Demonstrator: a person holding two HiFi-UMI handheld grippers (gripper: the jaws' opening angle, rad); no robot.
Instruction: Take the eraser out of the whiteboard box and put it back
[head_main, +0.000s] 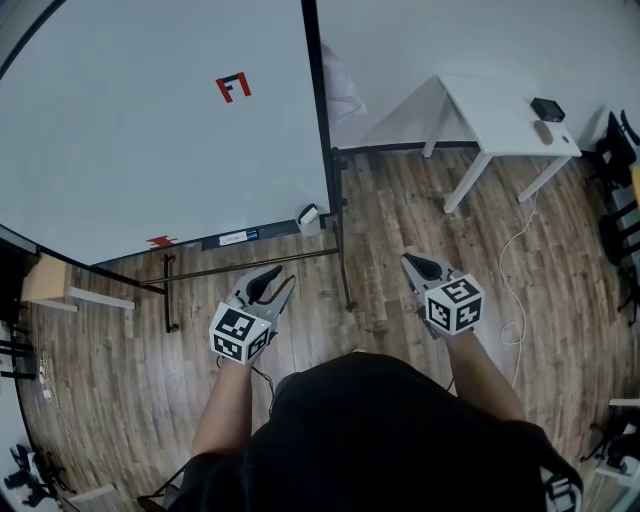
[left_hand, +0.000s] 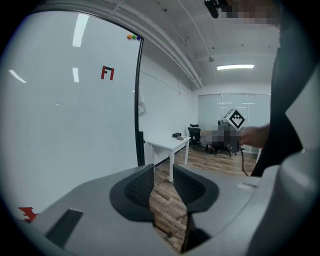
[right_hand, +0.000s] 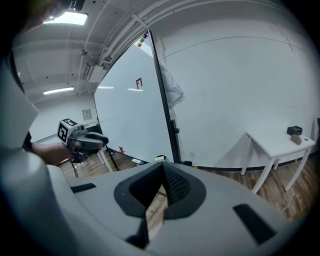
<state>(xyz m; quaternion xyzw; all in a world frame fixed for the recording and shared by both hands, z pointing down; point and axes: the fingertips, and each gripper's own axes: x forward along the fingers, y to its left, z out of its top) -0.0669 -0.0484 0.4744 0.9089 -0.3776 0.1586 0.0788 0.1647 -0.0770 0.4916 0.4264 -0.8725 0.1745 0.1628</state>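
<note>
Wood floor (head_main: 400, 210); whiteboard (head_main: 150, 130) at left, white tabletop (head_main: 500, 110) at right. Left gripper (head_main: 275, 283) jaws slightly parted, right gripper (head_main: 415, 264) jaws together, both empty.

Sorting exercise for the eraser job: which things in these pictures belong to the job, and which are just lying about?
Job:
whiteboard box, at the lower corner of the whiteboard
left gripper, open
right gripper, shut

Lying about:
white table
black case on it
floor cable

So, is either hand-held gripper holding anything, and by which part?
Nothing is held: the left hand-held gripper is open and empty, the right hand-held gripper shut on nothing.
</note>
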